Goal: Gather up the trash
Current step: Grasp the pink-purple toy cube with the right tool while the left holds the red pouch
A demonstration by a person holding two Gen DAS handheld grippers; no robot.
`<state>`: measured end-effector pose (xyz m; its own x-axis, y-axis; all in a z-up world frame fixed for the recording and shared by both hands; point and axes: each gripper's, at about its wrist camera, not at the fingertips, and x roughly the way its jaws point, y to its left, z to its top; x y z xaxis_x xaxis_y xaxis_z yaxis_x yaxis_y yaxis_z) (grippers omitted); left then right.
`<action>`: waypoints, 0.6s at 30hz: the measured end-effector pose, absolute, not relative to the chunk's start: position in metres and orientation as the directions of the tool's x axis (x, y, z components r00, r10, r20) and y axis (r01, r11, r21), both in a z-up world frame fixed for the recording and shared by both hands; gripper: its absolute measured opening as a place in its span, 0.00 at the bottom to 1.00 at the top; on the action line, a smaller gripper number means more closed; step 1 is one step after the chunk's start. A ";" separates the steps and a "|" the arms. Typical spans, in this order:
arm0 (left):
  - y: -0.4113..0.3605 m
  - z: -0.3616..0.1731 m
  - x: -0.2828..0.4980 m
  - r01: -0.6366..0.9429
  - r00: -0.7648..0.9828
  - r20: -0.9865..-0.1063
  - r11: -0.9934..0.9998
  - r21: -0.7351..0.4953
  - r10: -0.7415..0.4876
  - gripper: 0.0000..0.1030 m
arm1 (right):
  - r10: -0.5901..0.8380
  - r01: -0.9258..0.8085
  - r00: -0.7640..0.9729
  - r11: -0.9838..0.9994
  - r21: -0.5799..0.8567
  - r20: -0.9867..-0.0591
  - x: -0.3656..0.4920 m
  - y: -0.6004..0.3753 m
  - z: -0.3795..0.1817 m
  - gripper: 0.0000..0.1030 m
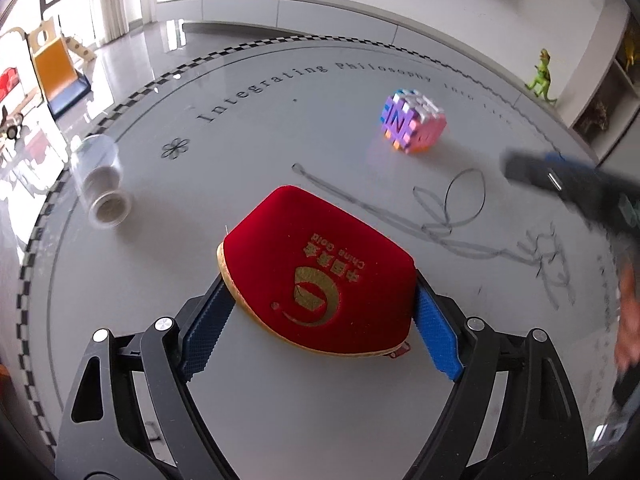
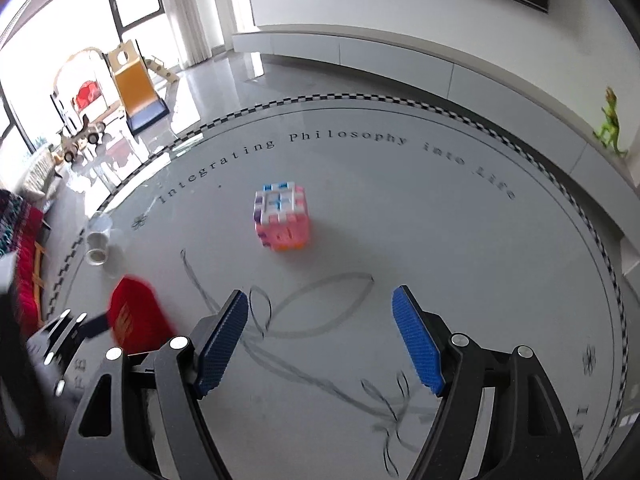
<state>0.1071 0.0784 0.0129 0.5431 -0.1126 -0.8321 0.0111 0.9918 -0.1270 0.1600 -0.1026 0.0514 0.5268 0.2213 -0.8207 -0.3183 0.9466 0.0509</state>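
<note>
left gripper (image 1: 320, 312): ribbed blue pads clamp red velvet case (image 1: 320, 276), shield-shaped, gold-printed | right gripper (image 2: 320, 344): spread wide, holding nothing | glossy round table (image 1: 280, 140): clear plastic cup (image 1: 100, 184) on its side near edge, pastel block cube (image 2: 282, 220) mid-table

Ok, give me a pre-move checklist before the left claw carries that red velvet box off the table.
1. Left claw closed on the red velvet box: ok, both pads touch its sides.
2. Box lid shut: ok.
3. Box lifted off the table: cannot tell.
4. Right claw free: ok, open and holding nothing.
5. Clear plastic cup apart from the box: ok, lying on its side near the rim.
6. Pastel block cube out of the path: ok, farther back.
</note>
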 end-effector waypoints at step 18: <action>0.082 0.016 0.101 0.040 0.558 -0.819 0.990 -0.135 -0.134 0.80 | 0.120 -0.362 0.514 0.928 -0.088 -0.849 0.223 -0.045 0.020 0.41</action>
<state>0.1007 0.0819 0.0161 0.5575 -0.1343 -0.8192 0.0398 0.9900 -0.1353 0.2226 -0.0453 0.0204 0.5138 0.1202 -0.8495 -0.3618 0.9281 -0.0875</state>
